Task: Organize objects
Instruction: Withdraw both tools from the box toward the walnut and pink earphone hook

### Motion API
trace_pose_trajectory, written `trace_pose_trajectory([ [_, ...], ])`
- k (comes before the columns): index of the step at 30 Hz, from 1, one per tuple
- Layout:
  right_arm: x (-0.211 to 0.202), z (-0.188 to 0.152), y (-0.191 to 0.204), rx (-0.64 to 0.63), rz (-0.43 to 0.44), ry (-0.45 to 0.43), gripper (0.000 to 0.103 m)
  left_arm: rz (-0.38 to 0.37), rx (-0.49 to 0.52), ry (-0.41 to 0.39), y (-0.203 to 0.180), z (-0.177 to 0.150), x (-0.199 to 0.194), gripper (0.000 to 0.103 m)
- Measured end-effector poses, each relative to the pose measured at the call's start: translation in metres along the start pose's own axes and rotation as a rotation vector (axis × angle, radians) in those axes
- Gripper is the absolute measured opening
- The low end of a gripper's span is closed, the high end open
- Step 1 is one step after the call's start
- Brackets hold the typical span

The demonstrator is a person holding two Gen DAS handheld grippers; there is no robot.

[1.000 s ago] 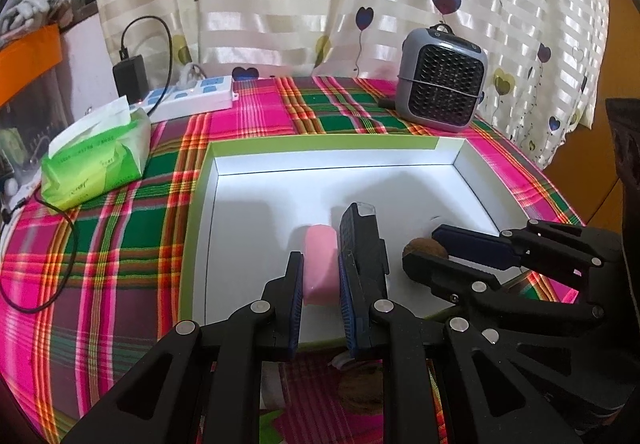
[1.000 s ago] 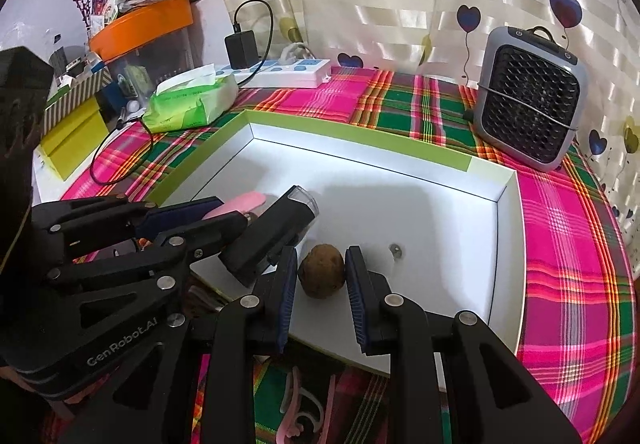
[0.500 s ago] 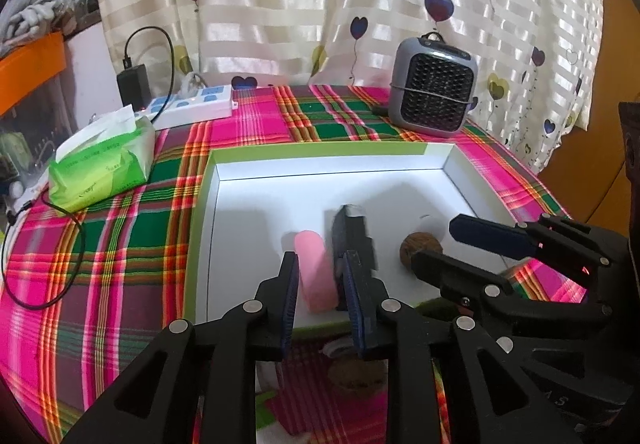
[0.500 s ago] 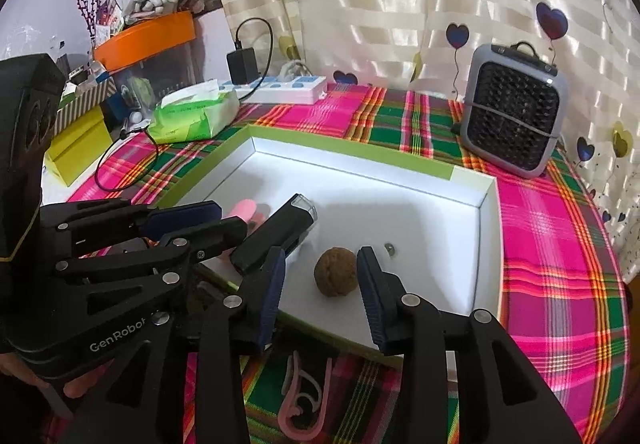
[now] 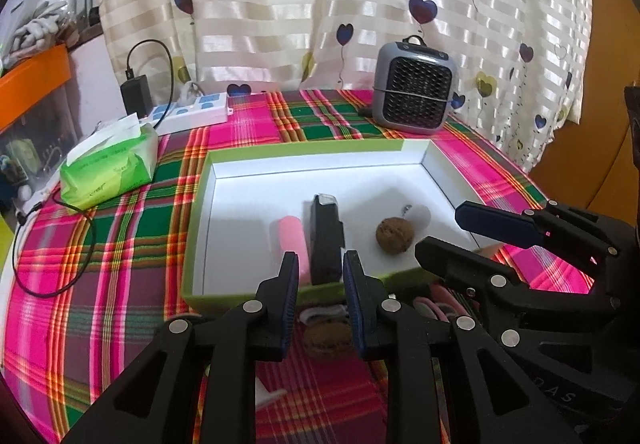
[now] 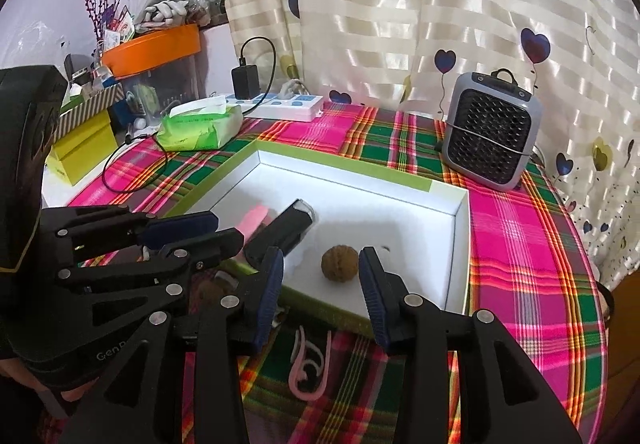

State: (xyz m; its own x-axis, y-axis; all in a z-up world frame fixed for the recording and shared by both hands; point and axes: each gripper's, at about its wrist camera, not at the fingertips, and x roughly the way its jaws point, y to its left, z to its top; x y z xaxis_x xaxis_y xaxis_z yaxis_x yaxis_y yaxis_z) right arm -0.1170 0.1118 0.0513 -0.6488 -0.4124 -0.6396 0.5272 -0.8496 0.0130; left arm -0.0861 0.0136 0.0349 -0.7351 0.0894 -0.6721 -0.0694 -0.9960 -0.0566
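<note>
Inside the white tray point(image 5: 224, 179), walnut point(image 6: 339, 262), pink stick point(image 5: 294, 240) and black device point(image 5: 326, 240) rest; left gripper point(image 5: 320, 270) and right gripper point(image 6: 322, 280) stand open, empty.

- Box point(image 5: 208, 203): shallow, white inside, green rim, open, flat on plaid cloth.
- Pink bar point(image 5: 294, 240): lying flat in box, near front wall.
- Black device point(image 5: 326, 240): lying flat, just right of pink bar, about parallel w/ it.
- Walnut point(image 5: 393, 235): round, brown, in box, apart from the other two, to their right.
</note>
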Motion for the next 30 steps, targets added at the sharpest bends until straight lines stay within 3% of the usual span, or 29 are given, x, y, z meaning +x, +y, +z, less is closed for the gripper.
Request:
trace_pose_trajectory([
  [30,-0.014,-0.015,0.008,-0.024,-0.006,0.008,0.041,-0.011,0.018,0.024,-0.008,-0.019,-0.011,0.021],
])
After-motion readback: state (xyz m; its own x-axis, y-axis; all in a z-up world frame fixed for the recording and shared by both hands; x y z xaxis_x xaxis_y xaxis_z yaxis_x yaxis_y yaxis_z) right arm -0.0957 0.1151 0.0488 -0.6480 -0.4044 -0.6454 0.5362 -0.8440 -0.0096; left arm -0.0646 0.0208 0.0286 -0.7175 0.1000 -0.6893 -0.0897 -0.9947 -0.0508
